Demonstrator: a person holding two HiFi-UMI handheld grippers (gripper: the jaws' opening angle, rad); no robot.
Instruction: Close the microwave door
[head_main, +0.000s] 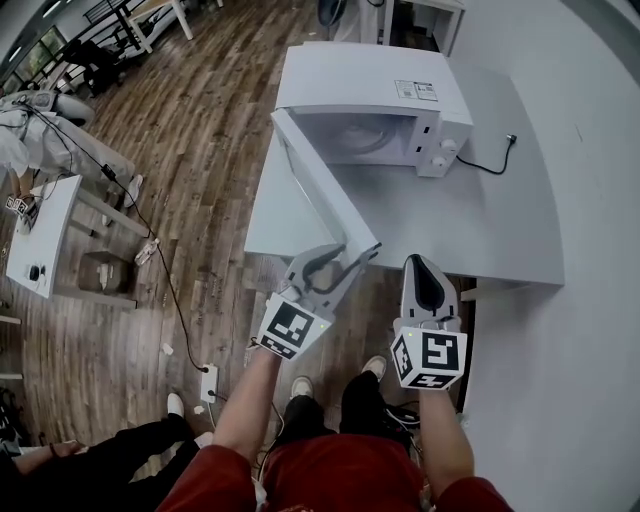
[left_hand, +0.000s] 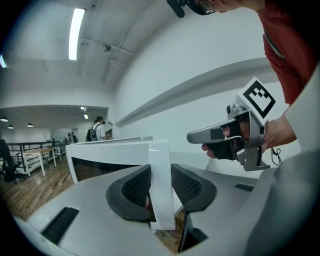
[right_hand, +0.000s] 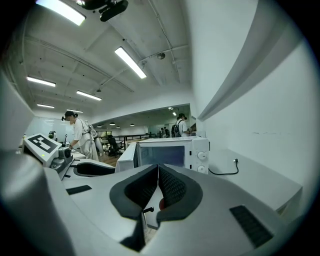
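A white microwave (head_main: 370, 100) stands on a white table (head_main: 480, 220), and its door (head_main: 318, 190) is swung wide open toward me. My left gripper (head_main: 345, 255) is shut on the door's free edge. In the left gripper view that white door edge (left_hand: 161, 165) stands upright between the two black pads. My right gripper (head_main: 420, 262) hovers beside it over the table's front edge, shut with nothing between its pads. The right gripper view looks straight at the microwave (right_hand: 170, 152), its knobs on the right.
A black power cord (head_main: 495, 160) lies on the table right of the microwave. A white wall runs along the right. Wooden floor lies to the left, with a power strip (head_main: 209, 383), cables and other white tables (head_main: 40, 235). Other people stand further back in the room.
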